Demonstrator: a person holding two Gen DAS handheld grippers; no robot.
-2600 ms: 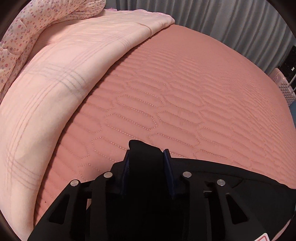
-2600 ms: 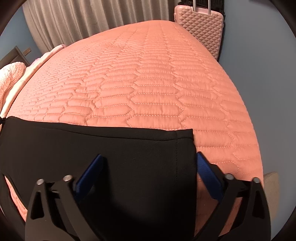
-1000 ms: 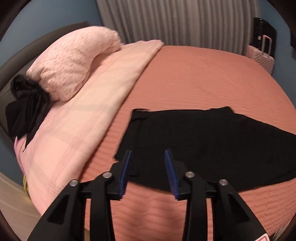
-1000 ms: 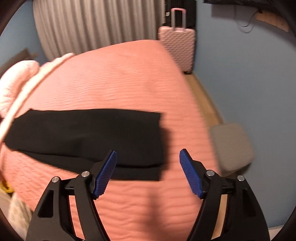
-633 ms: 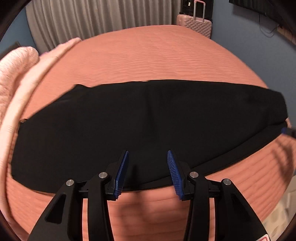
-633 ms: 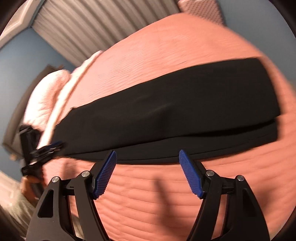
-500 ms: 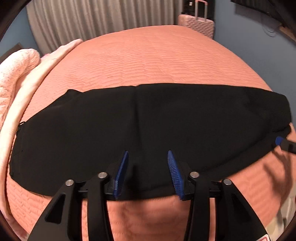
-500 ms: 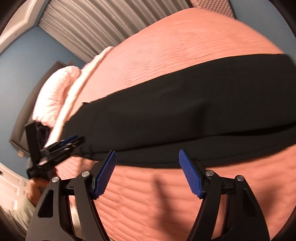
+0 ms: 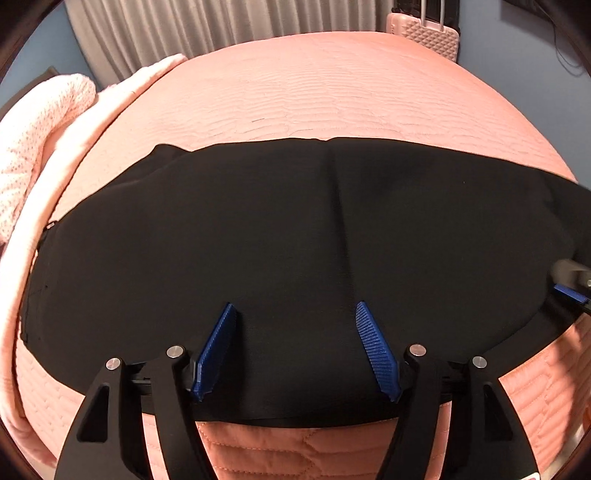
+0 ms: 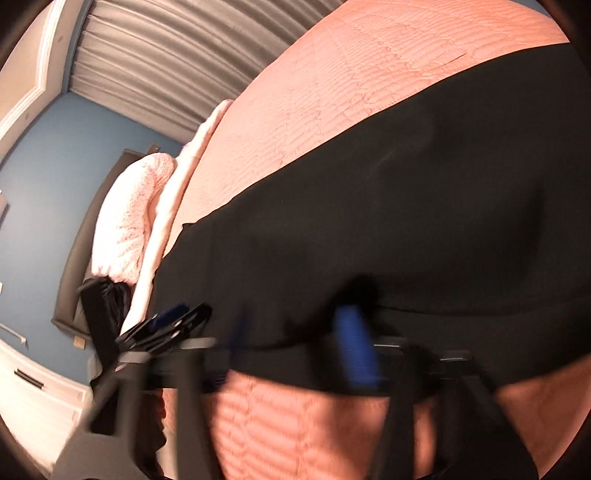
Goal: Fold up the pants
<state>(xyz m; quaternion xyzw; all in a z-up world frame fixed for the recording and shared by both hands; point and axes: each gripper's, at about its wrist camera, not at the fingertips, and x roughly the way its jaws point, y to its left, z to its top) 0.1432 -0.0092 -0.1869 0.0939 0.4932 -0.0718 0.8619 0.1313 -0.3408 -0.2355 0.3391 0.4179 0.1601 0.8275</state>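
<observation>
Both grippers have dropped from above the bed to the near edge of the pants (image 9: 295, 236), which now fill both views. Left gripper (image 9: 299, 350): jaws opening, straddling the hem at 6 o'clock, pads not pressing. Right gripper (image 10: 295, 343): blurred, jaws closing at the hem; grip not confirmed. Judgement: edge pick-up for the next fold. Pants lie flat across a quilted bedspread (image 9: 332, 92); blanket (image 9: 40, 129) at 9 o'clock, curtain (image 9: 221, 26) at 12, suitcase (image 9: 424, 33) at 1.
</observation>
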